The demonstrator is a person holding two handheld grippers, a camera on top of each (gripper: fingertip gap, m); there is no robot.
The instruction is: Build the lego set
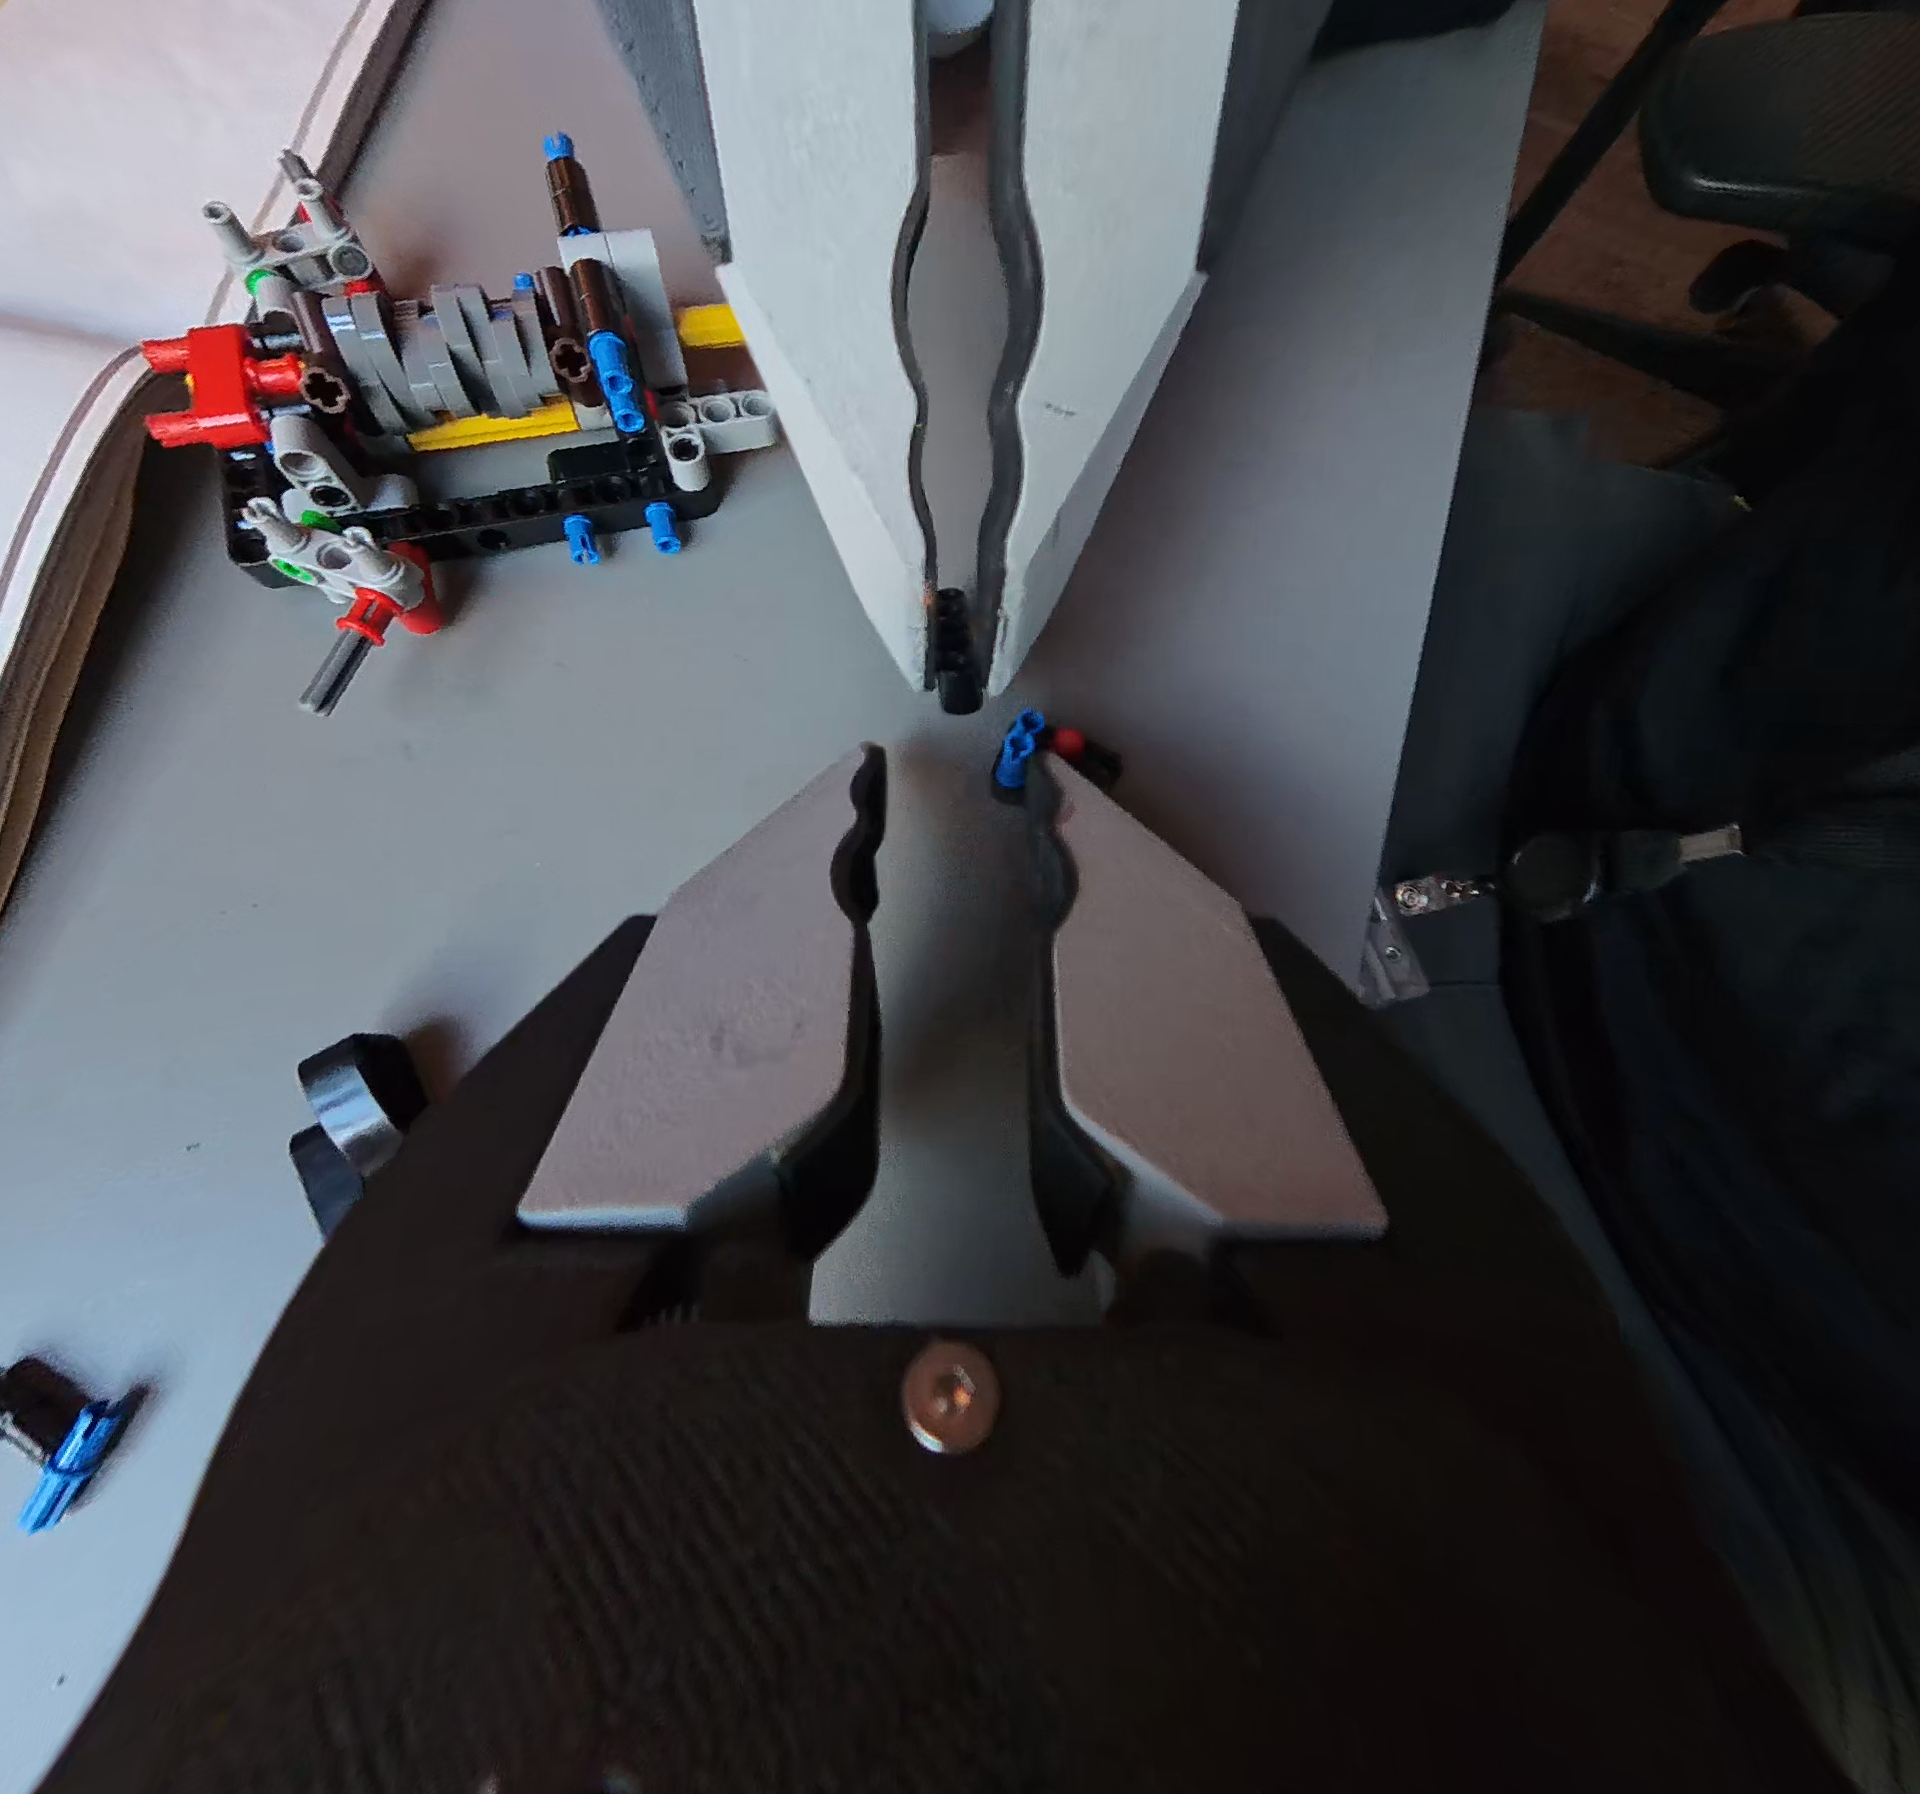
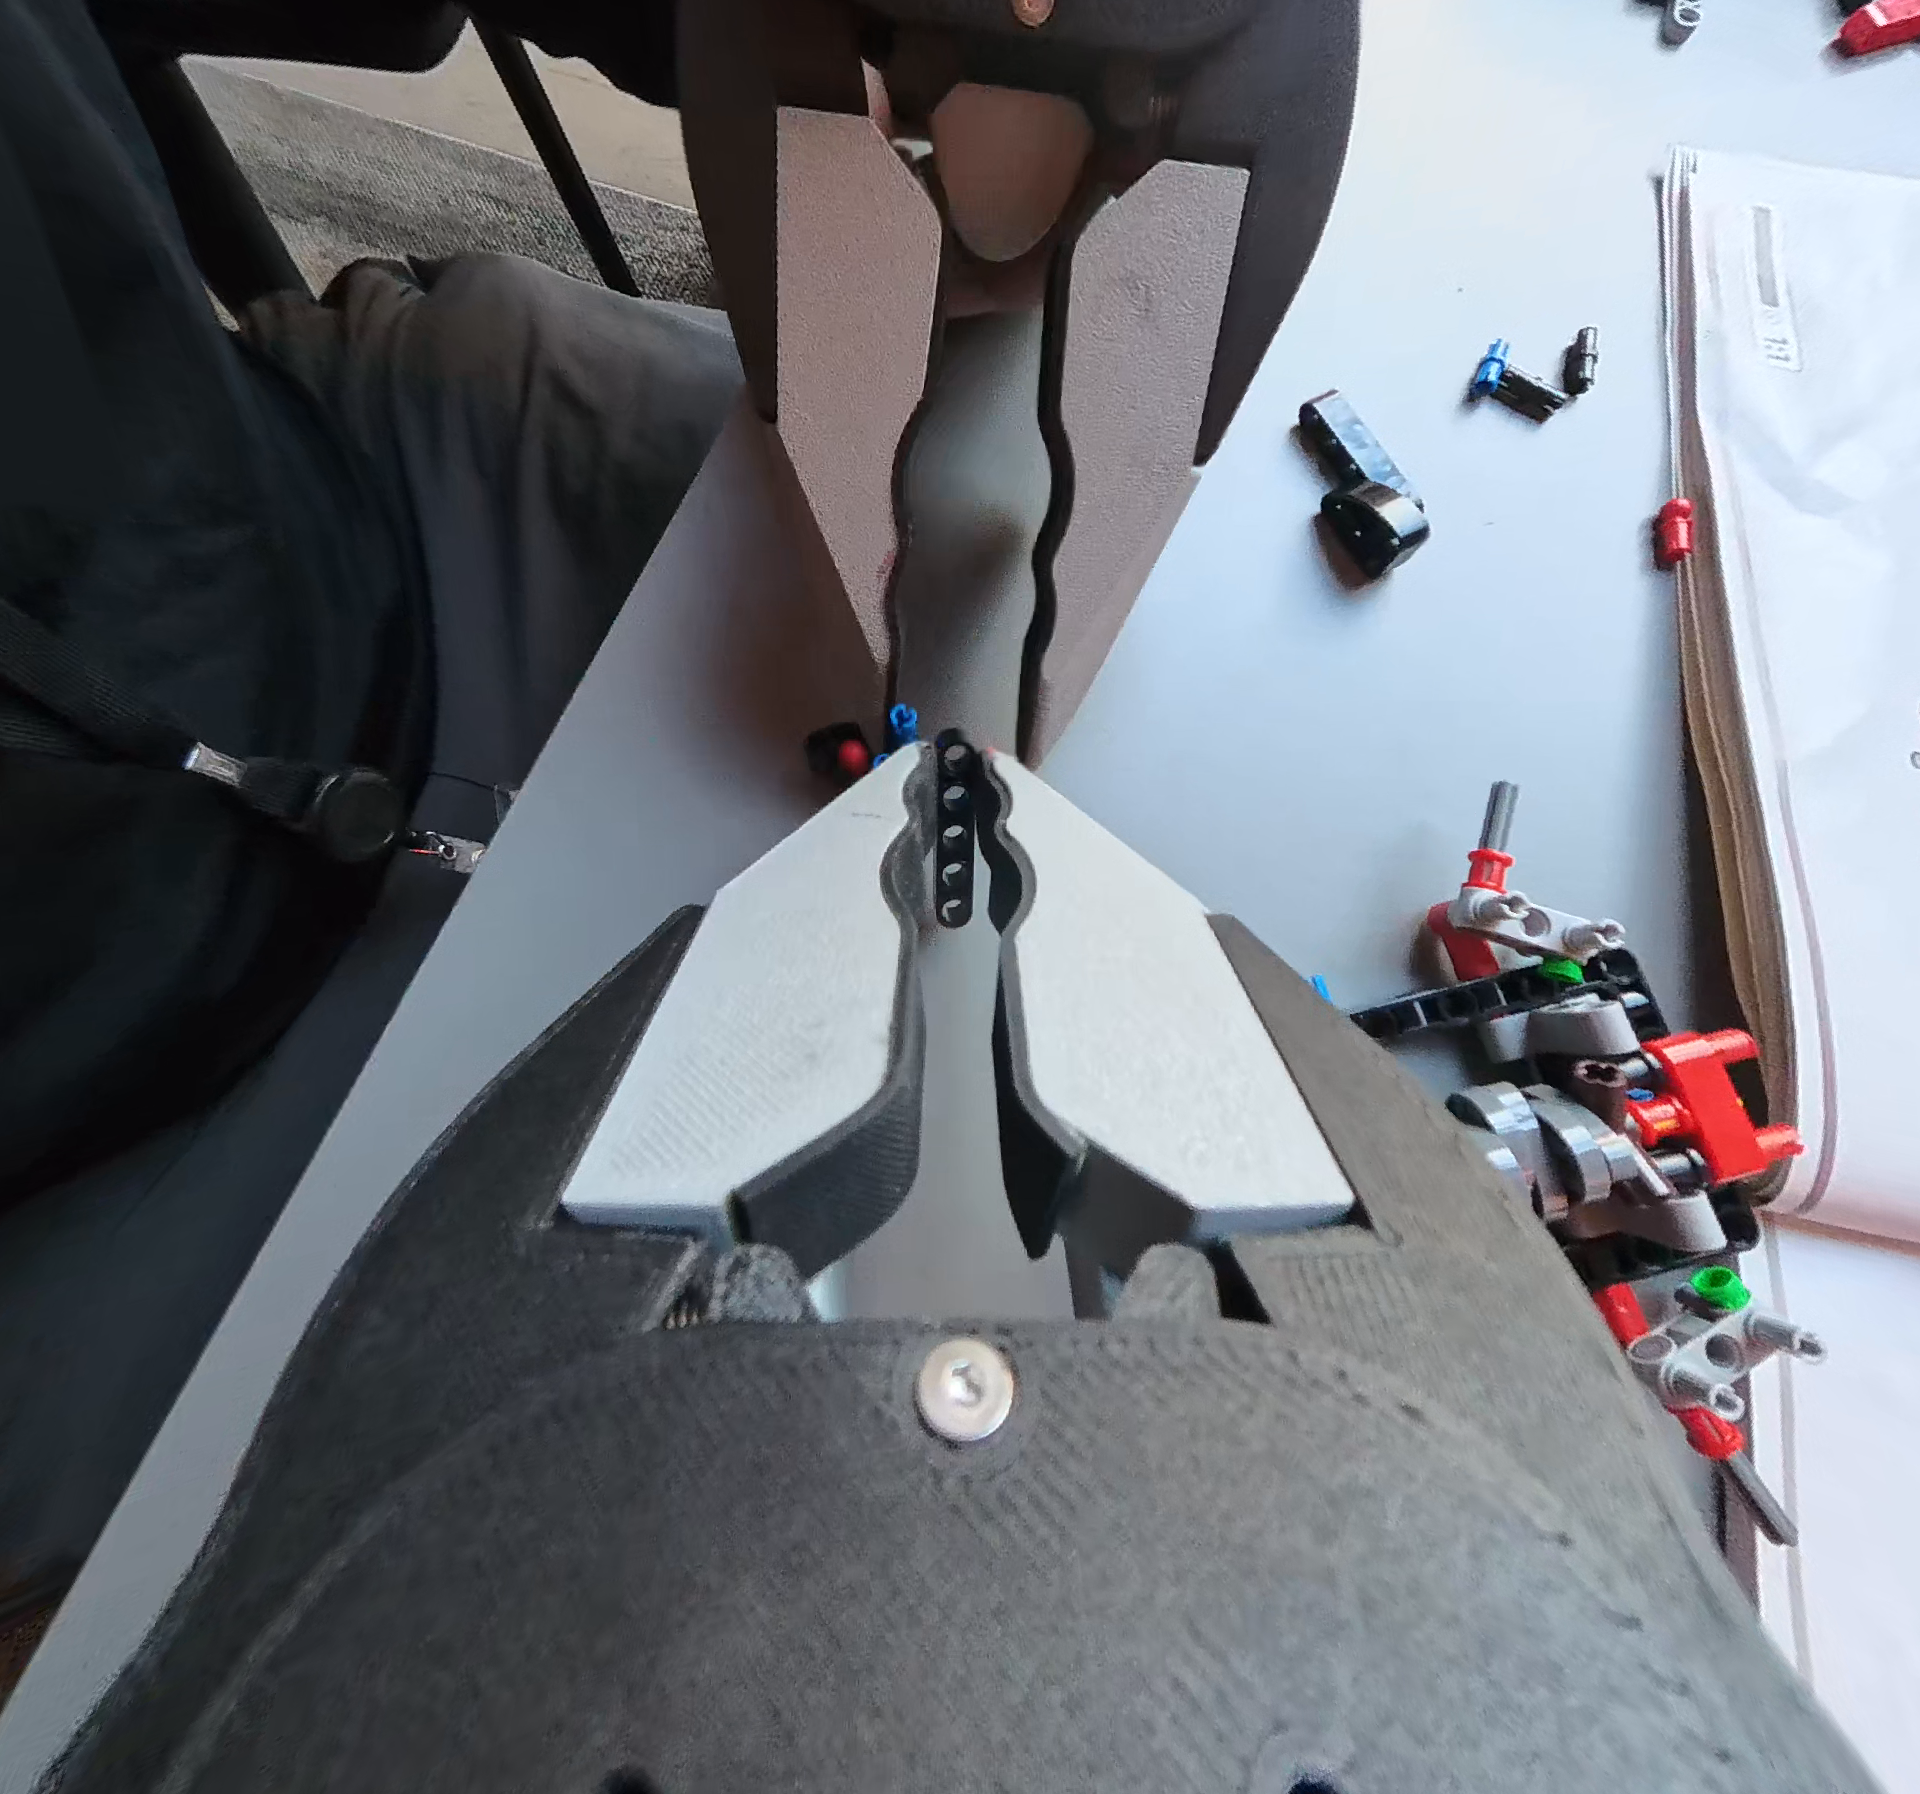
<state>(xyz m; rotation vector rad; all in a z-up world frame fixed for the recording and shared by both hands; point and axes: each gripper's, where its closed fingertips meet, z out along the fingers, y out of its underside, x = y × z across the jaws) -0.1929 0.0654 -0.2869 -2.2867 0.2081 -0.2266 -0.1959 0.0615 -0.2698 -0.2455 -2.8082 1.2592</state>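
My right gripper (image 2: 956, 765) is shut on a short black beam (image 2: 954, 845) with a row of holes, held at the fingertips. In the left wrist view the right gripper (image 1: 958, 679) comes in from above, with the beam's end (image 1: 958, 664) sticking out. My left gripper (image 1: 961, 773) is open and empty, tip to tip with the right one and just short of the beam; it also shows in the right wrist view (image 2: 961, 721). A blue pin (image 1: 1016, 747) and a red and black piece (image 1: 1081, 752) lie on the table by its right fingertip. The part-built model (image 1: 447, 394) sits to the left.
The grey table (image 1: 623, 861) ends close to the right of the grippers, with a person's legs (image 2: 416, 497) beyond the edge. Black curved pieces (image 2: 1361, 487), a blue pin with black connector (image 2: 1522, 378), a red bush (image 2: 1673, 534) and the instruction booklet (image 2: 1829, 601) lie around. My two grippers' fingertips are within a few centimetres of each other. From either gripper's tips it is about 15 cm to the blue pin with black connector (image 2: 1522, 378).
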